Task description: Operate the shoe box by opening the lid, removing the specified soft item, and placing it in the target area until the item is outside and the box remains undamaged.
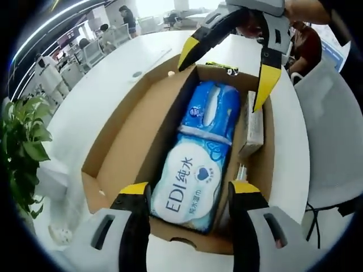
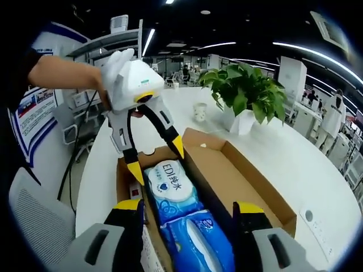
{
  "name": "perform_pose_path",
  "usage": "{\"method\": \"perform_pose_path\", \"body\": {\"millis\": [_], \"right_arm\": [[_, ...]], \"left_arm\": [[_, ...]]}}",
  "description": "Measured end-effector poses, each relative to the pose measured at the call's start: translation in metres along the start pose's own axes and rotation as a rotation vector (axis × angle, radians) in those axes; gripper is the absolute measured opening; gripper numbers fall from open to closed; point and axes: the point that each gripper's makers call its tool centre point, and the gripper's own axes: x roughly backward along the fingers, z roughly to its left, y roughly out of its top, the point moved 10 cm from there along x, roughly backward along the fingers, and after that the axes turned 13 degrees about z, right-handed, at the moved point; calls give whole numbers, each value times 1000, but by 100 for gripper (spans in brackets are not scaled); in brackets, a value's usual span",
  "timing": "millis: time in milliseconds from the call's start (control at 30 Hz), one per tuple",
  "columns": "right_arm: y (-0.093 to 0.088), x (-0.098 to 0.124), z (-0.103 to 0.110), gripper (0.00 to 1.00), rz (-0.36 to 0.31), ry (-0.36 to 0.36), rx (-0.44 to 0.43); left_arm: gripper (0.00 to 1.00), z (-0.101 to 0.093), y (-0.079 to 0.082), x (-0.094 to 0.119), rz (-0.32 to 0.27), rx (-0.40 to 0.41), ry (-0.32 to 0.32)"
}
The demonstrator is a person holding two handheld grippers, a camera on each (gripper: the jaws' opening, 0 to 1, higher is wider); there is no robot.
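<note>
Shoe box (image 1: 113, 153) — cardboard, lid folded fully back, resting on a white round table (image 1: 108, 85); inside lies a blue wet-wipes pack (image 1: 198, 158), with a small white carton (image 1: 251, 127) beside it against one box wall. Left gripper (image 1: 190, 195) — jaws spread wide, poised over one end of the pack, gripping nothing. Right gripper (image 2: 190, 212) — jaws likewise wide apart and empty above the opposite end; potted plant (image 2: 247, 93) and paper cup (image 2: 199, 111) stand beyond the box.
</note>
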Motion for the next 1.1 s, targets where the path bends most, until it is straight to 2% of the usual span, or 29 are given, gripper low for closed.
{"method": "perform_pose_path", "body": {"millis": [133, 567, 833, 967, 1100], "right_arm": [[1, -10, 3, 62, -3, 12, 14], [0, -38, 12, 59, 46, 33, 79], [-1, -55, 15, 54, 64, 39, 112], [-1, -63, 16, 50, 66, 29, 141], [-2, -71, 18, 50, 80, 45, 145]], "left_arm": [[56, -1, 1, -2, -2, -22, -11], [57, 1, -9, -25, 77, -108, -26], [58, 5, -14, -34, 125, -122, -11], [60, 8, -16, -41, 139, -140, -9], [61, 10, -17, -44, 141, -147, -11]]}}
